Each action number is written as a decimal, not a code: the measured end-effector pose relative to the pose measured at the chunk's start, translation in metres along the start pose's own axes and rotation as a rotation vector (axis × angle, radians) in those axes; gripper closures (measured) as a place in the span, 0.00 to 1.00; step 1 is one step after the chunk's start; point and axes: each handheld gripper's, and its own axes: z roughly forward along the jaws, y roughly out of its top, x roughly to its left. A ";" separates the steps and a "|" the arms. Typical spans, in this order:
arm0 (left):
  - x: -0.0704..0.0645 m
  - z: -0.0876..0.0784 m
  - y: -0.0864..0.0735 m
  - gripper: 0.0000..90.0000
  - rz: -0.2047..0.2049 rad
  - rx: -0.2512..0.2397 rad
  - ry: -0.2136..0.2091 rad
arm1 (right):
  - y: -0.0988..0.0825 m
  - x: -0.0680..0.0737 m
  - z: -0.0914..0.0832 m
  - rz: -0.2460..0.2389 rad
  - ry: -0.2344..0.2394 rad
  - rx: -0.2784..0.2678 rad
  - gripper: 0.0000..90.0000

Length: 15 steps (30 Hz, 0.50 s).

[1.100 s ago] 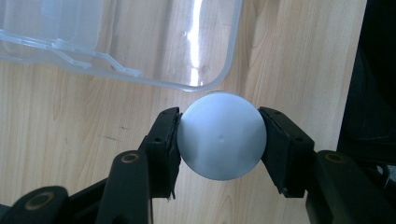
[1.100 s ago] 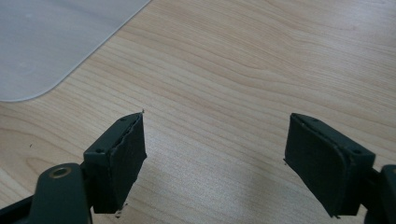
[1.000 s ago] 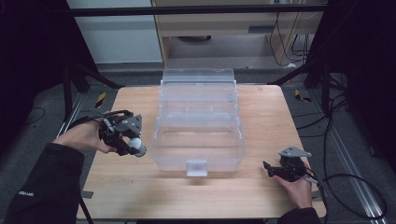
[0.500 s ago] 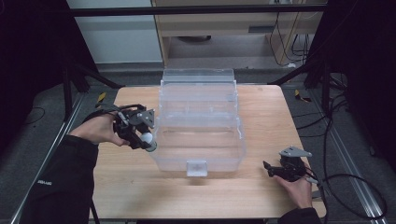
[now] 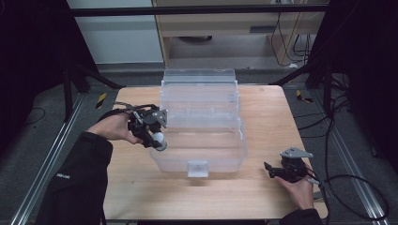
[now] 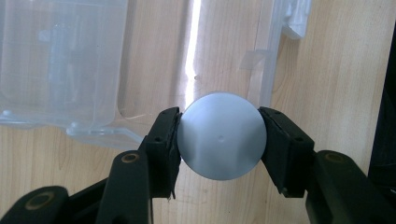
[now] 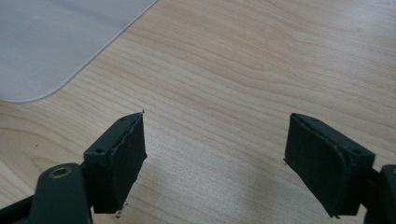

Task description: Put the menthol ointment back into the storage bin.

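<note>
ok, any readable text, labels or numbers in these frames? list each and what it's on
Sleeve: a small white mark near the left cuff in the high view, too small and blurred to read.
Clear box: no label or print visible.
Ball in the left gripper: plain, no marking.
Right gripper, table: no text.
So nothing legible.

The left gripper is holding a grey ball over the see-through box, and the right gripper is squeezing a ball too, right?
Not quite. The left gripper does hold the grey ball at the clear box, but the right gripper is open and holds nothing, as the right gripper view shows.
</note>
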 end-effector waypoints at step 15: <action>0.005 0.021 -0.001 0.56 -0.008 0.017 -0.013 | 0.000 0.000 0.001 -0.002 0.000 0.007 0.23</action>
